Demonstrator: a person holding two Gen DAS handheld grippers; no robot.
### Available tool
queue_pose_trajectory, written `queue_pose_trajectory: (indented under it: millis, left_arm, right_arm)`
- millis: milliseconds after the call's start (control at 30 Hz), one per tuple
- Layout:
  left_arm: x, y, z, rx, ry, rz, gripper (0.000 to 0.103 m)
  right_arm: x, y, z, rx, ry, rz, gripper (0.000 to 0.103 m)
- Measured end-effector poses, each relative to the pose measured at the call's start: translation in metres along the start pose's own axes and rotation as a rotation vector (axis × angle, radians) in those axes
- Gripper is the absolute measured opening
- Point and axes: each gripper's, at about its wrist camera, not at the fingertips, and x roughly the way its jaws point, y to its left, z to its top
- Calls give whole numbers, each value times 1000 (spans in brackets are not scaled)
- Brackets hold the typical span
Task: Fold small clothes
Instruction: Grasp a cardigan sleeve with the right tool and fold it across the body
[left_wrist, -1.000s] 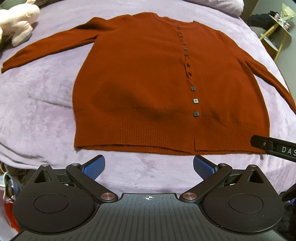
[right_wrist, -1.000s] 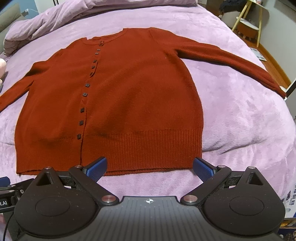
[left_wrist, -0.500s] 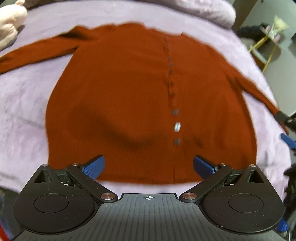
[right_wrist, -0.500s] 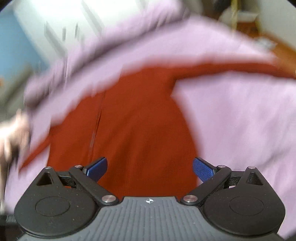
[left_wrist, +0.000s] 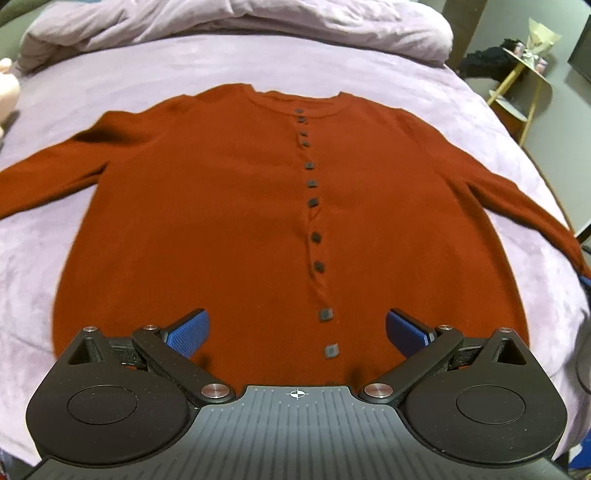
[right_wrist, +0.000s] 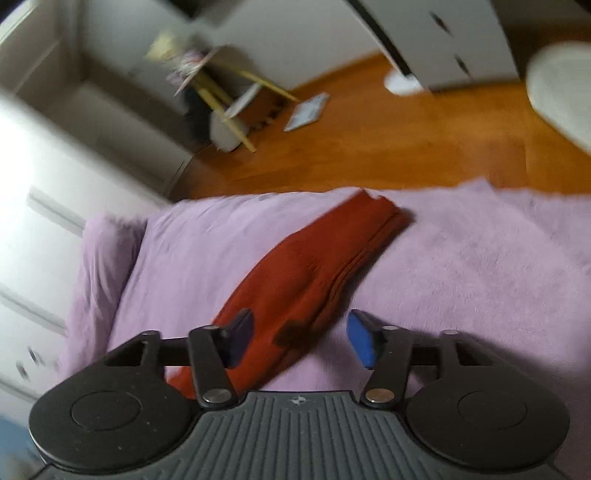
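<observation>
A rust-red buttoned cardigan (left_wrist: 229, 206) lies flat, front up, on the lilac bed cover (left_wrist: 258, 62), sleeves spread to both sides. My left gripper (left_wrist: 295, 332) is open and empty over the cardigan's hem, near the lowest buttons. In the right wrist view one sleeve (right_wrist: 317, 266) runs from the gripper out to its cuff near the bed's edge. My right gripper (right_wrist: 301, 339) is open, fingers on either side of that sleeve, not closed on it. The view is blurred.
A bunched lilac duvet (left_wrist: 236, 22) lies at the bed's head. A pale plush toy (left_wrist: 7, 92) sits at the far left. A yellow-legged side table (left_wrist: 524, 70) stands beyond the right edge. Wooden floor (right_wrist: 406, 147) and white cabinets (right_wrist: 33, 192) lie past the bed.
My left gripper moved forward over the hem. My right gripper swung away to the right, from the hem to the right sleeve, and now straddles it.
</observation>
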Motion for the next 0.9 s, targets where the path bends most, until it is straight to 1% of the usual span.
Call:
queue_pose_trajectory:
  millis: [33, 67, 100, 133, 167, 233, 267, 300, 333, 367, 400, 433, 500, 533, 567, 600, 633, 667, 700, 767, 800, 900]
  left_arm:
    - [2, 2, 3, -9, 4, -12, 103]
    - [4, 3, 6, -19, 8, -26, 103]
    - [6, 5, 9, -31, 10, -44, 103]
    - [7, 7, 12, -44, 9, -62, 103]
    - [8, 8, 16, -54, 6, -78, 103]
    - [10, 10, 24, -67, -6, -116, 103]
    - [10, 11, 28, -70, -15, -137, 103]
    - [9, 12, 34, -76, -29, -162, 103]
    - [9, 12, 38, -83, -44, -183, 103]
    - [8, 14, 44, -95, -63, -212, 103]
    - [8, 15, 48, -109, -77, -235, 103]
    - [8, 17, 54, -132, -91, -264, 103]
    - [12, 22, 62, -175, -105, -334, 103]
    - [16, 25, 66, -201, -102, -363, 103]
    - [21, 26, 69, -217, -97, -388, 103]
    - [27, 29, 71, -235, -90, -414, 101]
    - [34, 33, 73, -258, -77, -428, 97]
    - [41, 36, 75, -275, -62, -443, 90]
    - [50, 39, 78, -288, -45, -463, 88]
    - [69, 43, 80, -309, -9, -480, 87]
    - [78, 45, 81, -314, 11, -479, 82]
    - [100, 48, 81, -345, 75, -476, 75]
  right_arm:
    - [3, -7, 4, 42, -15, 20, 51]
    - [6, -9, 6, 73, -29, 29, 45]
    - [10, -10, 7, 96, -36, 36, 35]
    - [16, -6, 6, 106, -32, 29, 27]
    - [20, -6, 8, 103, -29, 14, 11]
    - [22, 8, 9, 54, -40, -14, 9]
    - [17, 21, 10, -8, -68, -19, 7]
    - [9, 38, 6, -92, -94, 2, 7]
    - [1, 62, -1, -216, -119, 51, 7]
    - [-9, 86, -14, -330, -132, 118, 7]
    - [-20, 111, -32, -444, -129, 209, 7]
    - [-31, 135, -54, -547, -107, 312, 7]
    - [-49, 171, -100, -699, -21, 504, 7]
    - [-56, 185, -127, -768, 30, 585, 7]
    - [-61, 195, -151, -823, 77, 643, 8]
    - [-65, 201, -178, -881, 137, 699, 13]
    - [-66, 204, -198, -920, 186, 721, 20]
    - [-65, 204, -216, -948, 231, 716, 38]
    - [-63, 199, -230, -956, 259, 695, 43]
    - [-58, 183, -245, -928, 300, 644, 43]
    - [-54, 173, -247, -903, 324, 601, 43]
    - [-48, 144, -245, -853, 362, 510, 43]
